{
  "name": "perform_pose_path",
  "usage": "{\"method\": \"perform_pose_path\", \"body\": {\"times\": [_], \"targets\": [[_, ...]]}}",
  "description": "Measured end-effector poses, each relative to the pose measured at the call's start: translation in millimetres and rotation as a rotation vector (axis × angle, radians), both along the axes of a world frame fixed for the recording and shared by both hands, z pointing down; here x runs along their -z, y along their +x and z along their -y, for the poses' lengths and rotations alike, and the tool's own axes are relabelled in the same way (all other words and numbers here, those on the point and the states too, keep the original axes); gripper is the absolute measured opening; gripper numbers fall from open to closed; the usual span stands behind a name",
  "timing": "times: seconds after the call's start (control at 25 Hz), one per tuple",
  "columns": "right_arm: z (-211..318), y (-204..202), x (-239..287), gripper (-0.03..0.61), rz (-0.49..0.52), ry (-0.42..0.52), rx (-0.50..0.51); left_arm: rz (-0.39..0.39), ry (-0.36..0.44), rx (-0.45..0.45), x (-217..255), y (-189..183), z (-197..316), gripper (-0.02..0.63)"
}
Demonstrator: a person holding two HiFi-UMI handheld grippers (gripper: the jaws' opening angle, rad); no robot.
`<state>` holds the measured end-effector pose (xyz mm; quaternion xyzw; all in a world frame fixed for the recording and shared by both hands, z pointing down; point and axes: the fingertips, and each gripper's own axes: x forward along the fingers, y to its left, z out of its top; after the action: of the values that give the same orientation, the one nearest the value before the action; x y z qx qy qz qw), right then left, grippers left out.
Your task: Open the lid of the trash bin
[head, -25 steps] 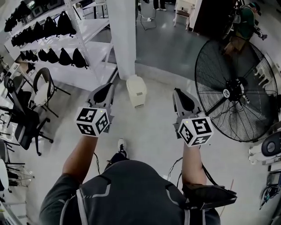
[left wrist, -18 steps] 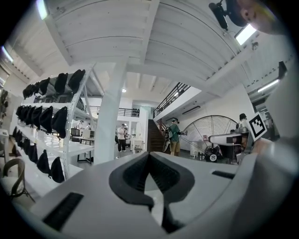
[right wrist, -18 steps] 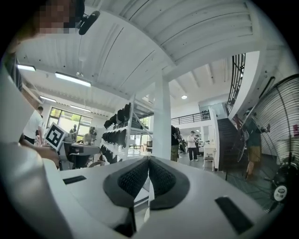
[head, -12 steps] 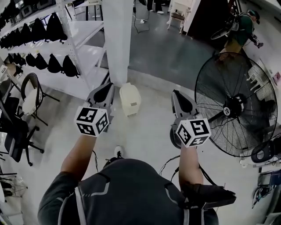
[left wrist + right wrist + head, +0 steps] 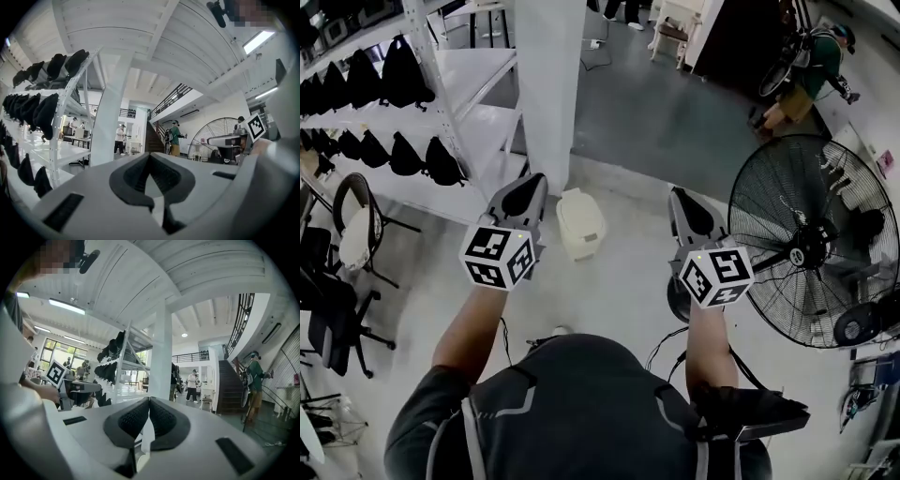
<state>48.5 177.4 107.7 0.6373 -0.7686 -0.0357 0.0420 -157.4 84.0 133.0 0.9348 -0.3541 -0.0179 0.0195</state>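
the person has stepped forward over the last second, and the trash bin [image 5: 581,223] has slid from up ahead between the two tools to just beside the tip of the left tongs [image 5: 532,184], on their inner side. it stands on the floor [image 5: 619,281] at the foot of the pillar [image 5: 548,84]. its lid [image 5: 578,211] is still down. the right tongs [image 5: 681,195] are well apart from the bin, with the big fan [image 5: 806,239] on their outer side. both pairs are pressed together with nothing between them, and both gripper views look level across the room, over the bin. so this looks like the approach only: the tongs probably have to drop towards the lid before any lifting can begin.
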Motion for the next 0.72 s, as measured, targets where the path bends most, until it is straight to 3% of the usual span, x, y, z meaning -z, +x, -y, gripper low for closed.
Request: {"method": "perform_pose_path", "body": {"times": [0.32,0.72], "targets": [[53.7,-16.6,-18.9,0.026,0.004,-0.042,-0.017,-0.021,-0.036,-0.025,-17.2,-16.5,51.5,0.008],[114.3,11.9,-21.5,0.026,0.055,-0.003,-0.014,0.025,-0.029,0.016,-27.3,-10.6,96.2,0.008]]}}
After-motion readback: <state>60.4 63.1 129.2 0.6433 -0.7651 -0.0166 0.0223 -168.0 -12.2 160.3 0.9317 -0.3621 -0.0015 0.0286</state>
